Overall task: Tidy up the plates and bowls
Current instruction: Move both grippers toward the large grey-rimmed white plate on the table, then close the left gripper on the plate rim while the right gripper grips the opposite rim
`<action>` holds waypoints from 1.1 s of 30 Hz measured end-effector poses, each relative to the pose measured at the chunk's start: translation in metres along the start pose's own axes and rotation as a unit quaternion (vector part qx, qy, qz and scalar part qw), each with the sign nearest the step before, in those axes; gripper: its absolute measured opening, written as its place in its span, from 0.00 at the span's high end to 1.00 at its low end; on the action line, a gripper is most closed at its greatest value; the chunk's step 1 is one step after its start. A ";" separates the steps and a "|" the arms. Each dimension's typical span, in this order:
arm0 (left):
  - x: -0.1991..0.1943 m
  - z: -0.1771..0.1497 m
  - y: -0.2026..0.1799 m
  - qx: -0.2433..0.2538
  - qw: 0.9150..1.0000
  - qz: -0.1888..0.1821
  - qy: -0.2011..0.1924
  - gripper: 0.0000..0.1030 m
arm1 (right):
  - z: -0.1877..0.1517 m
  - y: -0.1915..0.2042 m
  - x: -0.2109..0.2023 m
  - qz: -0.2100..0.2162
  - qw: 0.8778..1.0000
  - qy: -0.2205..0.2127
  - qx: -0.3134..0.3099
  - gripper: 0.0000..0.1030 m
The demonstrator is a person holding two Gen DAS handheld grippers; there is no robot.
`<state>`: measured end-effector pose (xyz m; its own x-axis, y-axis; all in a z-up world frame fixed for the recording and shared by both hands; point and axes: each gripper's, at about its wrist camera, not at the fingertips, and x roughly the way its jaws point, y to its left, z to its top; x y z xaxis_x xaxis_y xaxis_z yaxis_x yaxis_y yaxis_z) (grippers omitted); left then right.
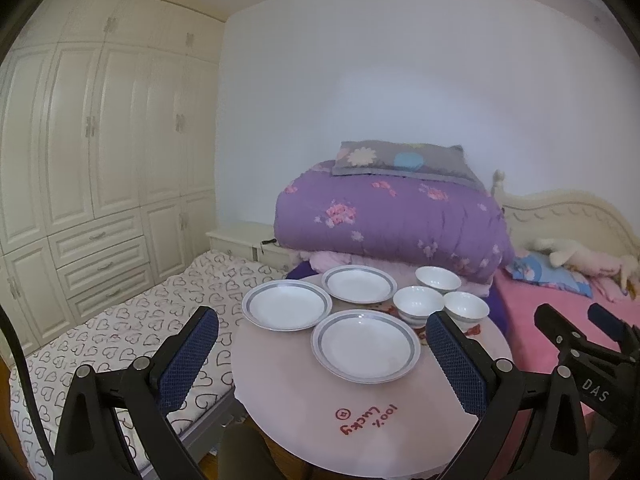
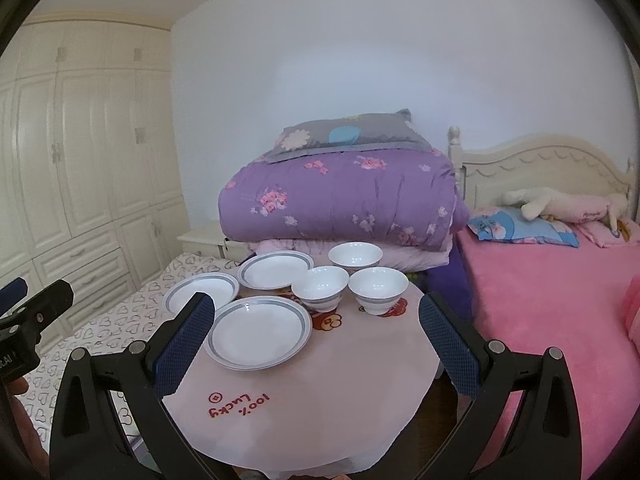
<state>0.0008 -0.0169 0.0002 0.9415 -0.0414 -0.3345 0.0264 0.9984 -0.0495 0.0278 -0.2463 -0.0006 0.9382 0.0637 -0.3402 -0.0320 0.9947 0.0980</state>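
Plates and bowls on round table look ceramic, slick, breakable; best pinched at rims; left gripper and right gripper both spread, empty

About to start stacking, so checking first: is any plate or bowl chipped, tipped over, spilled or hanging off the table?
Mostly fine. All three bowls stand upright and look empty and whole. One thing stands out: the left plate overhangs the table edge. The grippers are open.
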 end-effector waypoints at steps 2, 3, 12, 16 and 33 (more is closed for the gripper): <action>0.007 0.000 -0.003 0.003 1.000 -0.002 0.005 0.01 | -0.002 -0.003 0.004 -0.001 1.000 0.004 0.001 0.00; 0.011 0.000 -0.004 0.005 1.000 -0.003 0.009 0.01 | -0.004 -0.004 0.008 -0.001 1.000 0.008 0.002 0.00; 0.083 0.016 -0.010 0.018 0.997 -0.024 0.071 0.01 | -0.015 -0.020 0.059 -0.016 0.998 0.067 -0.002 0.00; 0.123 0.027 -0.009 0.015 0.994 -0.028 0.107 0.01 | -0.021 -0.022 0.089 -0.013 0.994 0.105 -0.008 0.00; 0.289 0.063 0.043 -0.044 0.969 0.000 0.243 0.01 | -0.028 0.001 0.228 0.069 0.964 0.255 -0.010 0.00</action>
<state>0.2949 0.0169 -0.0388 0.6711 -0.0767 -0.7374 -0.0223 0.9921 -0.1235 0.2322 -0.2284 -0.1039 0.6335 0.2227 -0.7410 -0.1556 0.9748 0.1599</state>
